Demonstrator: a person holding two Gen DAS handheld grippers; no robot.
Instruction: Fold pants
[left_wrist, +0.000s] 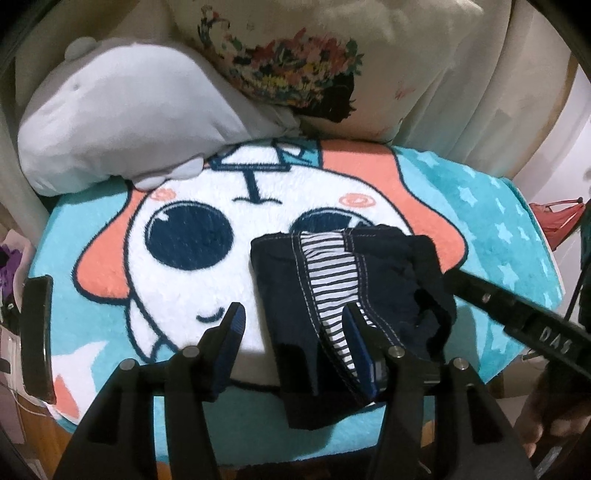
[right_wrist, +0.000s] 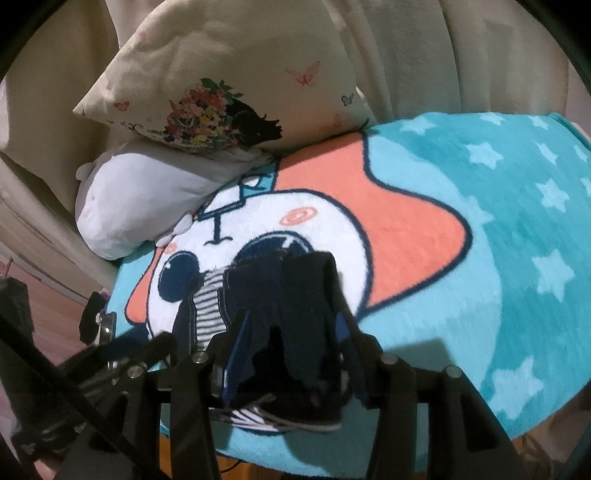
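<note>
The small dark navy pants (left_wrist: 332, 295), with a navy-and-white striped lining, lie folded into a compact bundle on the cartoon-face mat (left_wrist: 192, 236). My left gripper (left_wrist: 293, 325) is open; its right finger rests on the bundle's near edge and its left finger stands over the mat. My right gripper (right_wrist: 291, 332) has its jaws around a thick fold of the pants (right_wrist: 291, 317) at the bundle's right side. The right gripper also shows in the left wrist view (left_wrist: 517, 314) as a black arm reaching in from the right.
A white plush cushion (left_wrist: 122, 122) and a cream pillow with a floral print (left_wrist: 295, 66) lie at the mat's far edge. A cream curtain (right_wrist: 443, 55) hangs behind. A black device (left_wrist: 37, 332) stands at the mat's left edge. The starred turquoise part (right_wrist: 517, 221) lies to the right.
</note>
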